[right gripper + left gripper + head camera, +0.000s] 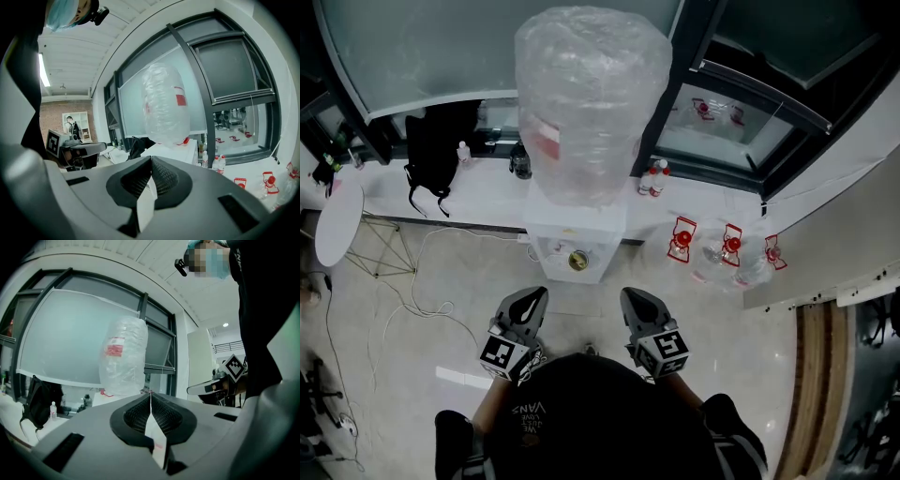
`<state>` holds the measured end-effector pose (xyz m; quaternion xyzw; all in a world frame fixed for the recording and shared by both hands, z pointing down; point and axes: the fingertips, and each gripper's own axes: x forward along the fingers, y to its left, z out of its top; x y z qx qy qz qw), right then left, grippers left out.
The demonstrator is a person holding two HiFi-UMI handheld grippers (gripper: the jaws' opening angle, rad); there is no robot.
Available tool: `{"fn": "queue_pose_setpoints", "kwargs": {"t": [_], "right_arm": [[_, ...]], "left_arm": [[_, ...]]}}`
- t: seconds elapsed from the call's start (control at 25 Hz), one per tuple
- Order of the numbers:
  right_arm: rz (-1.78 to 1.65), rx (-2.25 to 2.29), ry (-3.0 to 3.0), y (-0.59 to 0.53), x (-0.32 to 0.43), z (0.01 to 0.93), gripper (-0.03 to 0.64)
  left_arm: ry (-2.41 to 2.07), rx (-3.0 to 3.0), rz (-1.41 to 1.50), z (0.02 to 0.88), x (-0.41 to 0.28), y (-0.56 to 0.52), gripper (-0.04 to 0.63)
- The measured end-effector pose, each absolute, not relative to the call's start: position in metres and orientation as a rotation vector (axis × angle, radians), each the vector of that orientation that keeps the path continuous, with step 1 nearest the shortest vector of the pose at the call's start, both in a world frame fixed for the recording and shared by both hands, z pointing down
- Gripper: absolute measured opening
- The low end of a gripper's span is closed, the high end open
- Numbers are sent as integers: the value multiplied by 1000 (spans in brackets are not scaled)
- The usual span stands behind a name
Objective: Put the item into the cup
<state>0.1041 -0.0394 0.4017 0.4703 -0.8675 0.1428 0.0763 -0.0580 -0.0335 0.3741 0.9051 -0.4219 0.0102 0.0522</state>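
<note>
From the head view a white water dispenser [575, 240] stands just ahead, topped by a big plastic-wrapped bottle [591, 94]. A small round cup-like thing [577, 261] sits on its front. My left gripper [532, 294] and right gripper [636, 296] hover side by side over the floor just short of it, both shut, and no item shows at their tips. In the left gripper view the left gripper [150, 394] points level at the bottle [123, 357]. A pale wedge shows behind its meeting pads, and I cannot tell what that wedge is. The right gripper [151, 159] shows the same, facing the bottle [164, 105].
A black backpack [436, 150] and small water bottles [654, 178] rest on the low window ledge. Red-tagged clear jugs [722, 248] lie on the floor at the right. A round white table [337, 225] and loose cables [403, 291] are at the left.
</note>
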Motion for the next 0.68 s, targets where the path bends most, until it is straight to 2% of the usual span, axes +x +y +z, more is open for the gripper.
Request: {"fn": "queue_pose_setpoints", "kwargs": {"t": [0.68], "right_arm": [[441,1413,-2588,-42,106,403,43]], "left_arm": [[-1267,2739,41,380,-57,-35,21]]}}
